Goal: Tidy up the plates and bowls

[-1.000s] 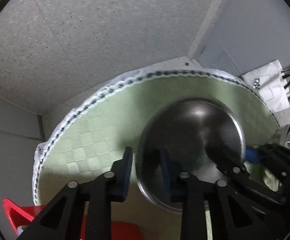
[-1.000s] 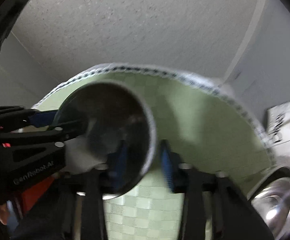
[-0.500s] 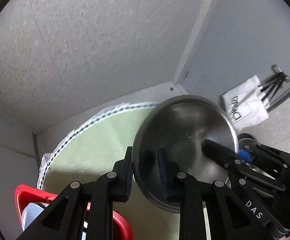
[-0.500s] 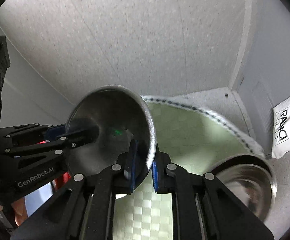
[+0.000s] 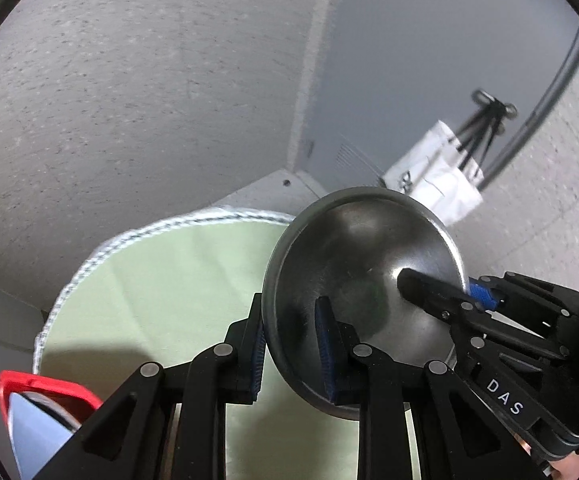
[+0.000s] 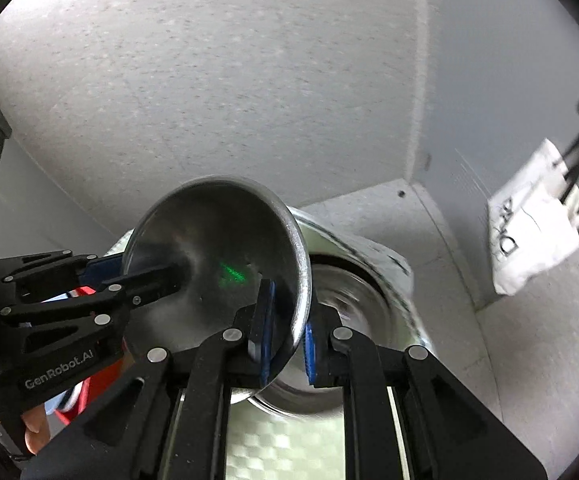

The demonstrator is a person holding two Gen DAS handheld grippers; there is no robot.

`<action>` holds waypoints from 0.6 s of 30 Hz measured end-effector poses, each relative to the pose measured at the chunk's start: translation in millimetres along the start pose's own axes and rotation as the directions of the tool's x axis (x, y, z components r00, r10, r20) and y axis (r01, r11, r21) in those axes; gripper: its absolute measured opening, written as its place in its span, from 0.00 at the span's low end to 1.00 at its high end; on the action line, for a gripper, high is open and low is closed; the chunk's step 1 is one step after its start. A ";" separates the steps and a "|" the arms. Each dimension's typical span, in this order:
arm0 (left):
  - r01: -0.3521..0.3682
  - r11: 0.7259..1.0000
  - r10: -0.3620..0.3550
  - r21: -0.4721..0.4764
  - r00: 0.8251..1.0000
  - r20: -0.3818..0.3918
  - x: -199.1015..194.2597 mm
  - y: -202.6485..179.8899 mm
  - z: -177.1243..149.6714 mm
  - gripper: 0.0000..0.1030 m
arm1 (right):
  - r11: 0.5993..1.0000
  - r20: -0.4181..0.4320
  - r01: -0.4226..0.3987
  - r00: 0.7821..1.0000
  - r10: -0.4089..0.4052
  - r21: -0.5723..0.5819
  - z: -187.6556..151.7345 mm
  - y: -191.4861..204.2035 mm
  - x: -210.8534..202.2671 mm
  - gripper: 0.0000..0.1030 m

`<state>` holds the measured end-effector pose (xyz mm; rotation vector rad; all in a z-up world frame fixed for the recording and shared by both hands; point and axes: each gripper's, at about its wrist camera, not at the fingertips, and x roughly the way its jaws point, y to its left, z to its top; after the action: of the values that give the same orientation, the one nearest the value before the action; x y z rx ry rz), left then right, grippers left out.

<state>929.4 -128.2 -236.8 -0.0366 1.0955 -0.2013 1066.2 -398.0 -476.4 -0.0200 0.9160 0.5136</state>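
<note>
A steel bowl (image 5: 353, 280) is held in the air above the round green table (image 5: 161, 280). My left gripper (image 5: 291, 344) is shut on its left rim. My right gripper (image 6: 287, 320) is shut on its right rim; the bowl (image 6: 209, 240) fills the middle of the right wrist view. The right gripper's finger (image 5: 429, 296) shows inside the bowl in the left wrist view, and the left gripper's finger (image 6: 145, 284) in the right wrist view. A second steel bowl (image 6: 349, 312) sits on the table behind the held one, partly hidden.
A red bin (image 5: 41, 396) with a light-blue item inside stands at the table's left edge. A white paper bag (image 5: 433, 180) and a folded tripod (image 5: 485, 124) lean at the grey wall on the right. The table's cloth has a patterned white border (image 5: 137, 232).
Both grippers have lifted the steel bowl up off the table; the table now sits lower and farther in both views. The right gripper closed onto the rim.
</note>
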 end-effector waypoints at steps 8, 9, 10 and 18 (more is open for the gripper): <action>0.002 1.000 -0.002 0.010 0.997 -0.071 49.0 -15.6 -0.3 0.19 | 0.998 -0.044 0.056 0.998 -0.055 0.027 -19.8 -27.8 12.7 0.12; -0.001 1.000 0.002 0.012 0.997 -0.080 55.1 -16.7 1.0 0.19 | 0.997 -0.049 0.066 0.997 -0.065 0.025 -23.1 -29.4 15.5 0.12; -0.004 1.000 0.006 0.013 0.996 -0.091 61.3 -17.0 1.2 0.19 | 0.997 -0.053 0.073 0.996 -0.072 0.022 -24.9 -31.7 17.5 0.12; -0.015 1.000 0.013 -0.013 0.994 -0.108 86.9 -23.1 6.1 0.19 | 0.996 -0.055 0.085 0.995 -0.084 0.010 -32.4 -33.8 27.2 0.12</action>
<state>969.8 -166.9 -307.4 -0.0308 1.2052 -0.1845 1069.9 -423.9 -523.8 -0.0618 0.9679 0.4308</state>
